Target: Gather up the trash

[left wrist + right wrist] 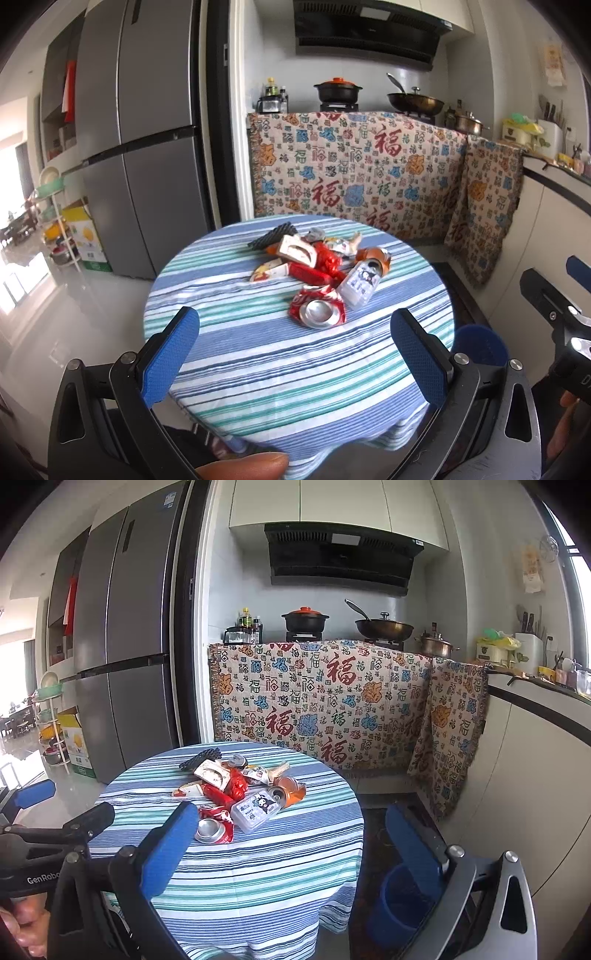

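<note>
Bare striped cloth (295,369) lies before the trash pile (317,266).

A round desk (258,369) stands under a cloth striped in blue, white and green, which hangs over its rim. Toward the far side the trash lies in one loose heap on the cloth: a crushed red can (317,308) nearest, a clear plastic box (360,284) touching it, an orange can (375,258) just behind, red wrappers (314,271), a torn white carton (297,251) and a black ridged piece (271,234) at the back.
</note>
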`<state>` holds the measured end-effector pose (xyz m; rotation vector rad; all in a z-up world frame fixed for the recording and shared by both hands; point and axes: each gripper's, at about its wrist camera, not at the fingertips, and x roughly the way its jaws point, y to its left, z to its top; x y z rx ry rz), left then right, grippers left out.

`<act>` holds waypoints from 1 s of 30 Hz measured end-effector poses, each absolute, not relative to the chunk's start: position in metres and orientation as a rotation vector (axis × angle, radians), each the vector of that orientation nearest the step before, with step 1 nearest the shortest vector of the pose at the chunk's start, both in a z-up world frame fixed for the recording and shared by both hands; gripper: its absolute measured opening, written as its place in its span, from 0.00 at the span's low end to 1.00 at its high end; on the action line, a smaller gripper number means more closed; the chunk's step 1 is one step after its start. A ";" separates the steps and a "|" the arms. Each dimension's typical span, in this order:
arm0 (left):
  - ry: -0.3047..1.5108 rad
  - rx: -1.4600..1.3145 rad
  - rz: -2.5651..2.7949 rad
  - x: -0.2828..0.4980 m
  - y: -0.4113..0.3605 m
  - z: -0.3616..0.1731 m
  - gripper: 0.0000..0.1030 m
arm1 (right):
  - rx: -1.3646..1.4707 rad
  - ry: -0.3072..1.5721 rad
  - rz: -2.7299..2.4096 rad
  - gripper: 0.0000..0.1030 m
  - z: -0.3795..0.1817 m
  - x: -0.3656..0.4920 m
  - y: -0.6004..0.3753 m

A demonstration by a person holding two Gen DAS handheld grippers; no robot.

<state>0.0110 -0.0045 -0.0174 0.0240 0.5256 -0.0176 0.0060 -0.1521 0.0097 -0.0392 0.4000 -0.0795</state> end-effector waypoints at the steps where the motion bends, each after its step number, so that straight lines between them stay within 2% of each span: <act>1: 0.529 0.022 -0.015 0.012 -0.004 -0.018 1.00 | -0.039 0.401 -0.080 1.00 0.009 0.007 -0.152; 16: 0.557 0.014 -0.035 0.054 -0.003 -0.053 1.00 | -0.016 0.432 -0.064 1.00 -0.012 0.022 -0.157; 25: 0.691 0.054 -0.188 0.128 -0.026 -0.119 1.00 | 0.005 0.437 -0.082 1.00 -0.050 0.066 -0.173; 30: 0.785 0.058 -0.224 0.178 -0.040 -0.158 1.00 | -0.007 0.494 -0.113 1.00 -0.094 0.109 -0.190</act>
